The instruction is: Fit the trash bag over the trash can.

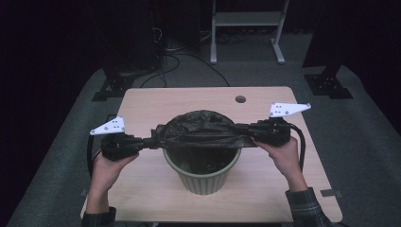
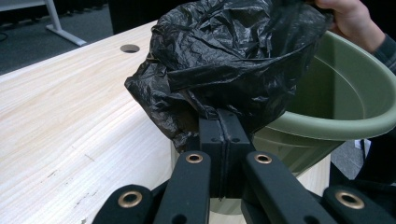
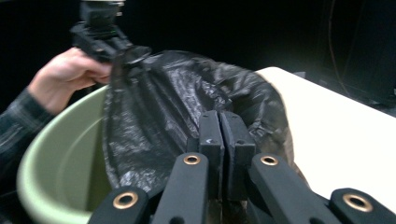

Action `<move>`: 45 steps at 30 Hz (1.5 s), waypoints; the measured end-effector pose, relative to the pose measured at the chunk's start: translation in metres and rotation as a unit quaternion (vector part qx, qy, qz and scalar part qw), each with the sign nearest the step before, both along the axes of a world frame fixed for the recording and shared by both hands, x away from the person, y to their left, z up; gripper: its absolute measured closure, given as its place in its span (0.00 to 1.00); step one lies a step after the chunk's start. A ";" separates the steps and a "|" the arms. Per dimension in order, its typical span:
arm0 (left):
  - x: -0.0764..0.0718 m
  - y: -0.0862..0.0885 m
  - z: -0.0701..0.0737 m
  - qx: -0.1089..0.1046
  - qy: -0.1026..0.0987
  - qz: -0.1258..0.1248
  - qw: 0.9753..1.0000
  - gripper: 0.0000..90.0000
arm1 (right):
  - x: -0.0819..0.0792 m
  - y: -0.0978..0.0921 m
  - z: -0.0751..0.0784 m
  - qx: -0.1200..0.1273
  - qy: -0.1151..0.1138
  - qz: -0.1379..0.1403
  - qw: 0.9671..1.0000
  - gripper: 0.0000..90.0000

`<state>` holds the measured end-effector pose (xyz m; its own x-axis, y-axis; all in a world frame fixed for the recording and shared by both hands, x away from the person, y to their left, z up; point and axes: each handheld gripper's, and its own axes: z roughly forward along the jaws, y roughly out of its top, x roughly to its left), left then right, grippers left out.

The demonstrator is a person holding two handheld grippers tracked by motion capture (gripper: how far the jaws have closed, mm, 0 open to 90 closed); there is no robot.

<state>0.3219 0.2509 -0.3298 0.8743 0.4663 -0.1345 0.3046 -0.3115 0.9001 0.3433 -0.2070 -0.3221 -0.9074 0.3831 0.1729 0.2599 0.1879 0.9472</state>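
Note:
A green ribbed bin (image 1: 202, 178) stands in the middle of the wooden table (image 1: 142, 189). A black plastic bag (image 1: 201, 128) is stretched over the bin's mouth, part of it hanging inside. My left gripper (image 1: 153, 141) is shut on the bag's left edge, and my right gripper (image 1: 246, 128) is shut on its right edge. In the left gripper view the jaws pinch crumpled bag (image 2: 224, 60) beside the bin's rim (image 2: 336, 123). In the right gripper view the jaws pinch the bag (image 3: 187, 107) above the bin (image 3: 56, 154), with the other gripper (image 3: 100, 32) holding the far edge.
The table has a round cable hole (image 1: 240, 99) near its far edge. Behind the table stand a white metal frame (image 1: 246, 28), black stand bases (image 1: 111, 87) and cables on grey carpet. Bare table surface lies on both sides of the bin.

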 end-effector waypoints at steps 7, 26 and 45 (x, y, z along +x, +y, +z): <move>-0.001 0.000 0.001 -0.002 -0.002 -0.003 1.000 1.00 | -0.032 -0.004 -0.004 -0.001 -0.011 0.018 1.000 0.98; -0.004 0.003 0.004 -0.001 -0.005 0.000 1.000 1.00 | -0.082 0.016 -0.021 -0.003 -0.010 0.084 0.996 0.98; -0.001 0.002 0.000 0.006 0.002 0.006 1.000 1.00 | -0.087 0.037 -0.002 -0.014 -0.038 0.104 0.994 0.75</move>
<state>0.3210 0.2534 -0.3299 0.8679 0.4790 -0.1314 0.3114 -0.3187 0.8952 0.2567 -0.1700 -0.3245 -0.9777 0.1886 0.0921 0.1395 0.2559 0.9566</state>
